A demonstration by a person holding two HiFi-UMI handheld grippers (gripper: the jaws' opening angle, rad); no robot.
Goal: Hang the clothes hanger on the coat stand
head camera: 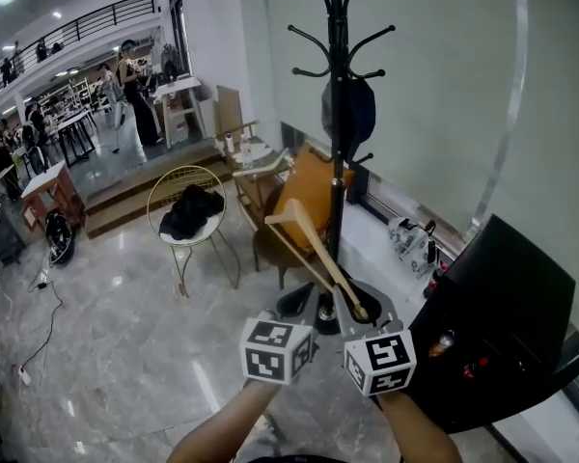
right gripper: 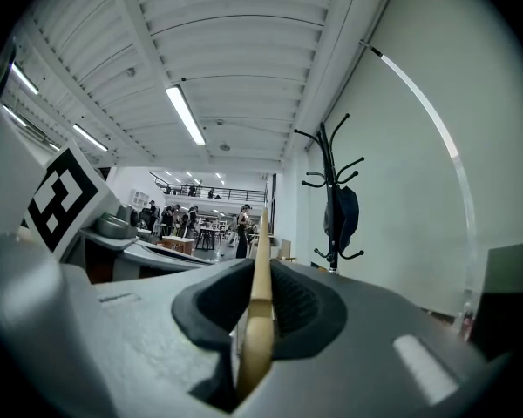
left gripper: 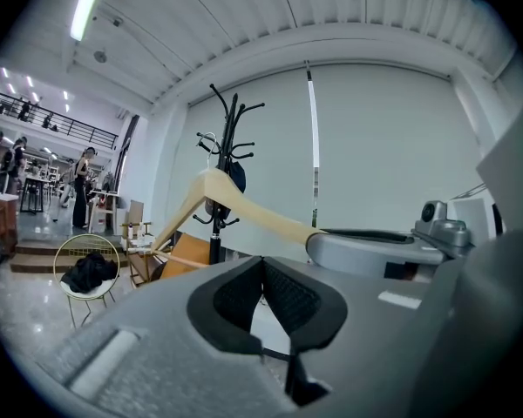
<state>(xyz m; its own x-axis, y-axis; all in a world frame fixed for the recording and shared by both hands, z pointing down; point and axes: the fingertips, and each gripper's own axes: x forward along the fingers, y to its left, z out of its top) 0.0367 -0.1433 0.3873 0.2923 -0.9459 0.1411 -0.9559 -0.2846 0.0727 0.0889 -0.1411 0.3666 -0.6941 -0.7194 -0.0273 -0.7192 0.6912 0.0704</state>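
Since the right hand-held gripper (right gripper: 261,277) squeezes one end of the hanger (right gripper: 262,229), keep that grip tight. Beside it, the left hand-held gripper (left gripper: 263,268) is closed on nothing. Ahead and higher is the stand (head camera: 336,114). Lift slowly and catch the hanger's top on a free peg (head camera: 307,35).

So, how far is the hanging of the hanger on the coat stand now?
Picked up: the right gripper is shut on one end of the wooden hanger. In hand: it is held short of the coat stand. Left: hooking it onto that stand.
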